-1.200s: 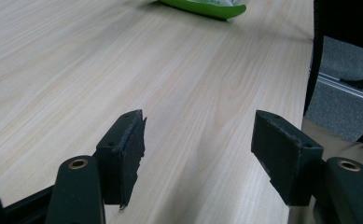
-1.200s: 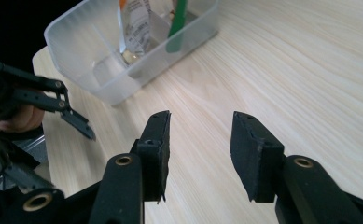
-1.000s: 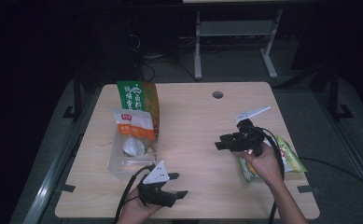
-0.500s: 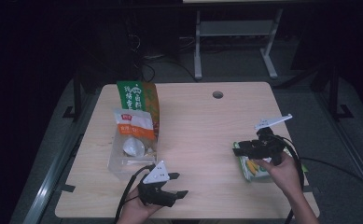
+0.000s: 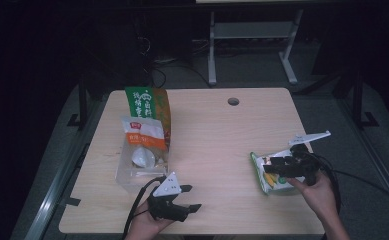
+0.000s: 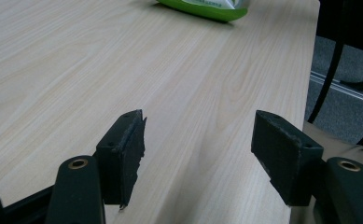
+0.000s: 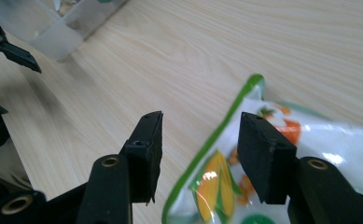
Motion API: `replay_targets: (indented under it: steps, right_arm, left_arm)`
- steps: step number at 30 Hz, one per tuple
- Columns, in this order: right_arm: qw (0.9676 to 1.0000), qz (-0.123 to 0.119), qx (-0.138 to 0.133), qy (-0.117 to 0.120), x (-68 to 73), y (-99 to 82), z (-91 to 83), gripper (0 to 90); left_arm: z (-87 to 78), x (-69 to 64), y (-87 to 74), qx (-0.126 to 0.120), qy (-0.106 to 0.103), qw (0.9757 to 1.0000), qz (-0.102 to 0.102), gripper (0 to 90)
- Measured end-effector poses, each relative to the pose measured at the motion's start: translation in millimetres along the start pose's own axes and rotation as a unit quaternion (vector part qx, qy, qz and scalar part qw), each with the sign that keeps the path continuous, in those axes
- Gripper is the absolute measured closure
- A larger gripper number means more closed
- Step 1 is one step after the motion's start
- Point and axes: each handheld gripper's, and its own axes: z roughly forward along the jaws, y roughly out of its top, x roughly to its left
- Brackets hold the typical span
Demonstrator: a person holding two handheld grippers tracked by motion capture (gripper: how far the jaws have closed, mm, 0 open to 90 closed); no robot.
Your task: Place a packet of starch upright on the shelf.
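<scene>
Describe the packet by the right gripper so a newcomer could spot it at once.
Start at the wooden table and go to its right side, near the front edge. A flat, glossy vegetable packet lies there under the right gripper. Its green border and printed corn and carrot pictures set it apart from the taller bags across the table.

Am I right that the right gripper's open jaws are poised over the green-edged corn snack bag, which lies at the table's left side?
Not quite: the snack bag lies at the table's right side, as the high view shows. The rest holds: the right gripper has its jaws open, just widened, straddling the bag's edge without pressing it.
</scene>
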Motion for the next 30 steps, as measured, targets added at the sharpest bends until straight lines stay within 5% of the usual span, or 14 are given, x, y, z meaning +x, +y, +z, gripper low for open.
replay_targets:
  steps: [20, 30]
  right_arm:
    - [0.9977, 0.045, -0.004, -0.050, -22.4, -60.2, -33.0, 46.8]
    - [0.9934, 0.087, -0.012, -0.074, -32.1, -94.7, -47.0, 44.0]
  left_arm:
    - [2.6, -1.5, 0.2, 0.004, -0.005, 1.0000, -0.001, 34.1]
    - [1.9, -1.3, 0.1, 0.005, -0.004, 1.0000, 0.000, 34.1]
